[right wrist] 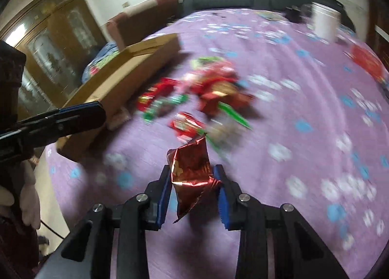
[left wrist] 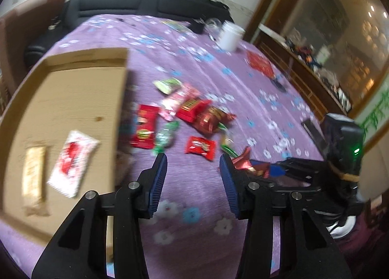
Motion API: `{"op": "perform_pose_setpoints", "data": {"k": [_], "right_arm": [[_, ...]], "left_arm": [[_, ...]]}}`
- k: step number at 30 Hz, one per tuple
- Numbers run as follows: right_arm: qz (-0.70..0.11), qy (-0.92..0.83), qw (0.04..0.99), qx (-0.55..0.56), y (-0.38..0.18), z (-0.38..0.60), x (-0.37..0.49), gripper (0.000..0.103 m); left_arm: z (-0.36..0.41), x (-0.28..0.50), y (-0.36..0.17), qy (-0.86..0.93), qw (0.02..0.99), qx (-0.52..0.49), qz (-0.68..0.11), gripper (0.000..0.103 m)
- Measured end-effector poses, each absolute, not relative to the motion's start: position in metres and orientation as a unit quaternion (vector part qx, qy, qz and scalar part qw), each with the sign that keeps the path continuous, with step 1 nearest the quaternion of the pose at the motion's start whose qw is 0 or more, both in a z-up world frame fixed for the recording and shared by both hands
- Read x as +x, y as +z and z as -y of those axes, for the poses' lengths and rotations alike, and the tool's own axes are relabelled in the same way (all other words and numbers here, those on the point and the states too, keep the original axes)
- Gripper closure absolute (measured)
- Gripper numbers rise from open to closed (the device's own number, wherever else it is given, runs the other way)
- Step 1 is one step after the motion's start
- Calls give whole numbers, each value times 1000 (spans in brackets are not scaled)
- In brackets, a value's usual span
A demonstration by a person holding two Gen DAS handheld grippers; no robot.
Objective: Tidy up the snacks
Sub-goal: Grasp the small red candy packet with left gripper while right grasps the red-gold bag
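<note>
Purple floral tablecloth over the table, dark sofa behind, wood-and-glass cabinet at right. Cardboard box sits left, holding a tan bar and a white-red packet. Snack pile lies beside the box, white jar far back. Labels too blurred to read. Left gripper: jaws wide apart, empty. Right gripper: clamped on a crinkled red foil packet, lifted near the pile.

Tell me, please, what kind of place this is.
Probably a living room at home: a table under a purple flowered cloth, a dark sofa behind it, and a wooden glass-fronted cabinet beside the wall.
</note>
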State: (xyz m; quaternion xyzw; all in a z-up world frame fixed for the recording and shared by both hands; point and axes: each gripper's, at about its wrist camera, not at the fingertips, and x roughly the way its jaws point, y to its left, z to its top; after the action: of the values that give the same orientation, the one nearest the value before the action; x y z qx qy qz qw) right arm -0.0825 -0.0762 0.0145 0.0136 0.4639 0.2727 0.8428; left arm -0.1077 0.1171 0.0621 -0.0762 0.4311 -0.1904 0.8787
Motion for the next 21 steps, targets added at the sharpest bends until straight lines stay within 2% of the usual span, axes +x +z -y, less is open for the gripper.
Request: {"op": "perform_pose_setpoints", "data": {"k": [5, 13, 15, 18, 21], "right_arm": [[-470, 256, 842, 67, 7, 114, -79, 66], [-465, 260, 842, 81, 7, 120, -80, 66], [-465, 262, 841, 86, 6, 122, -80, 66], [-465, 263, 841, 86, 5, 121, -79, 66], [-464, 263, 842, 80, 5, 120, -80, 66]], "left_arm": [[-78, -83, 41, -201, 865, -23, -458, 58], [-46, -53, 16, -176, 866, 45, -466, 59], [-44, -51, 14, -169, 868, 51, -464, 66], [-52, -46, 15, -165, 867, 23, -469, 71], [-60, -49, 18, -170, 868, 2, -467, 71]]}}
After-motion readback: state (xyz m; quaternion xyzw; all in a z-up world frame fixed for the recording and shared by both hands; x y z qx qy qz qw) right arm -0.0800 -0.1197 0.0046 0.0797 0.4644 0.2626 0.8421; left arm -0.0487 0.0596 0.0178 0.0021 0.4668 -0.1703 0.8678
